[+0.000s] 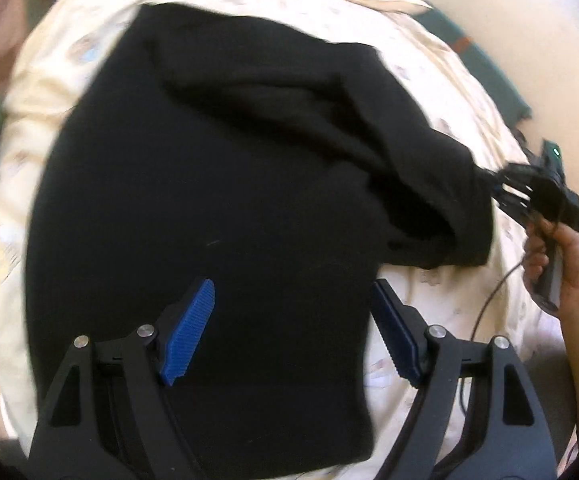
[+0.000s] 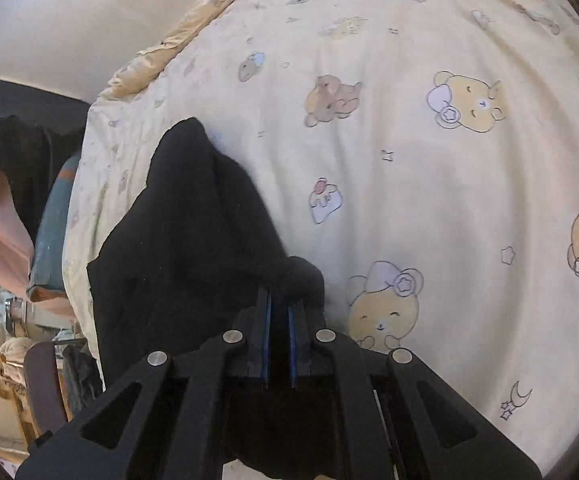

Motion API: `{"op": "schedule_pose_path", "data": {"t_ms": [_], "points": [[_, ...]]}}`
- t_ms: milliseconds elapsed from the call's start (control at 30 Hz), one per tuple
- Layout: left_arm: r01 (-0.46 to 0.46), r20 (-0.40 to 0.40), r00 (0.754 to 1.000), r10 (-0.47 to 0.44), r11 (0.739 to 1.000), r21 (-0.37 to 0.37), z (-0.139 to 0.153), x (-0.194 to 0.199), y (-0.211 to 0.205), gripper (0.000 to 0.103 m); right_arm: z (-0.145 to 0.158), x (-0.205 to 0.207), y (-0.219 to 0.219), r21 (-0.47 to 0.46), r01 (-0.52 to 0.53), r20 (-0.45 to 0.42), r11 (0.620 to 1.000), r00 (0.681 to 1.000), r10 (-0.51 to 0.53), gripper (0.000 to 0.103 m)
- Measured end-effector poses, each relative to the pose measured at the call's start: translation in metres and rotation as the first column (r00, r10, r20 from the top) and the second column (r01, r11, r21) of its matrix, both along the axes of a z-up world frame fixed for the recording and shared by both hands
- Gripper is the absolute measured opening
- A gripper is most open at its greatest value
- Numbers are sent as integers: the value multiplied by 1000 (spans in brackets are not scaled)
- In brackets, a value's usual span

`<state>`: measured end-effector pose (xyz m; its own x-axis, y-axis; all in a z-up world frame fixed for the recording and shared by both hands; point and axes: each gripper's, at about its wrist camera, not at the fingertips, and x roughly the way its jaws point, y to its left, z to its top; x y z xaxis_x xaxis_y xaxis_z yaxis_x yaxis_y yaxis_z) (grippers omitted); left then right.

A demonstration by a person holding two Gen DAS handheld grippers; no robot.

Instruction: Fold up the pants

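Your left gripper [image 1: 293, 320] hangs above the black pants [image 1: 209, 200] with its jaws spread wide; the blue pads [image 1: 189, 332] stand apart and nothing is clamped between them. One pad sits over the dark fabric, the other over the fabric's edge where the sheet [image 1: 449, 288] begins.

Your right gripper [image 2: 280, 300] has its jaws drawn together on a bunched fold of the pants [image 2: 193, 220]; the cloth bulges just past the fingertips. In the left wrist view, the same gripper [image 1: 501, 190] pinches the tip of a raised, twisted section of the garment at the right side, and your right hand [image 1: 561, 264] grips its handle.

The pants lie spread on a cream sheet [image 2: 409, 160] printed with cartoon bears. Most of the garment lies flat beneath the left gripper; the section held by the right gripper is lifted and gathered towards its pinch point.
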<state>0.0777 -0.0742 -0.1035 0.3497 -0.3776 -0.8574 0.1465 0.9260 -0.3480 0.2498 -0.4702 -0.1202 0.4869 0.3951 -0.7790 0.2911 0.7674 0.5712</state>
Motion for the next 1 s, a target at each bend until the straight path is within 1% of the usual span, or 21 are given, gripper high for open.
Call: {"op": "schedule_pose_path", "data": {"t_ms": [67, 133, 233, 267, 333, 400, 433, 467, 500, 533, 567, 600, 633, 667, 700, 767, 800, 867, 900, 967, 1000], "points": [[43, 16, 999, -42, 999, -6, 1, 6, -15, 77, -1, 0, -2, 9, -1, 6, 1000, 1000, 1, 6], [71, 21, 997, -70, 996, -52, 2, 18, -35, 77, -5, -2, -3, 17, 4, 3, 1000, 1000, -4, 6], [106, 2, 994, -108, 979, -172, -7, 43, -73, 77, -7, -4, 0, 20, -2, -10, 1000, 1000, 2, 6], [109, -4, 994, -112, 975, -191, -11, 52, -85, 76, -7, -5, 0, 24, -3, -10, 1000, 1000, 3, 6], [84, -20, 996, -91, 967, -240, -22, 73, -108, 69, -5, -8, -2, 31, 1, -5, 1000, 1000, -1, 6], [49, -73, 995, -72, 960, -277, -37, 88, -122, 68, -6, -9, -2, 51, 6, -8, 999, 1000, -6, 6], [35, -129, 989, -76, 955, -294, -49, 96, -130, 45, -6, -10, -3, 57, 6, -5, 998, 1000, -6, 6], [16, -174, 982, -75, 949, -315, -57, 100, -134, 26, -5, -11, -3, 58, 5, -3, 998, 1000, -5, 6], [8, -197, 977, -82, 936, -352, -58, 99, -134, 3, -5, -12, -3, 57, 0, -7, 998, 1000, 0, 6], [12, -178, 980, -85, 926, -377, -52, 96, -132, 4, -5, -13, -3, 59, -8, -7, 998, 1000, 9, 6], [42, -97, 992, -84, 926, -376, -35, 88, -126, 4, -4, -13, -3, 59, -13, -5, 998, 1000, 14, 6], [73, -27, 996, -89, 927, -369, -19, 79, -121, 4, -1, -14, -3, 48, -25, -7, 999, 1000, 25, 6], [88, -6, 995, -97, 927, -366, -9, 73, -117, 4, 3, -16, -2, 40, -35, -6, 999, 999, 35, 6], [91, -12, 995, -103, 922, -377, 0, 67, -110, 3, 9, -17, 0, 22, -56, -9, 998, 998, 57, 6], [116, -1, 992, -128, 906, -406, 16, 56, -100, 3, 17, -18, 2, 3, -78, -10, 997, 997, 78, 6], [154, 49, 988, -147, 912, -380, 39, 42, -88, 3, 41, -25, 8, -42, -139, 13, 989, 990, 140, 6], [180, 72, 984, -165, 904, -387, 53, 34, -80, 3, 53, -29, 12, -71, -175, 21, 982, 984, 177, 6], [190, 84, 982, -171, 910, -369, 69, 24, -72, 3, 71, -34, 22, -104, -263, 13, 959, 964, 266, 6], [200, 75, 980, -185, 907, -370, 74, 18, -67, 3, 79, -36, 26, -106, -301, 12, 948, 953, 304, 6], [217, 43, 975, -217, 901, -375, 74, 7, -61, 3, 93, -41, 33, -114, -374, -10, 920, 927, 375, 6], [236, 22, 969, -245, 901, -364, 70, -3, -56, 3, 99, -46, 36, -118, -407, -20, 906, 913, 407, 6]]}}
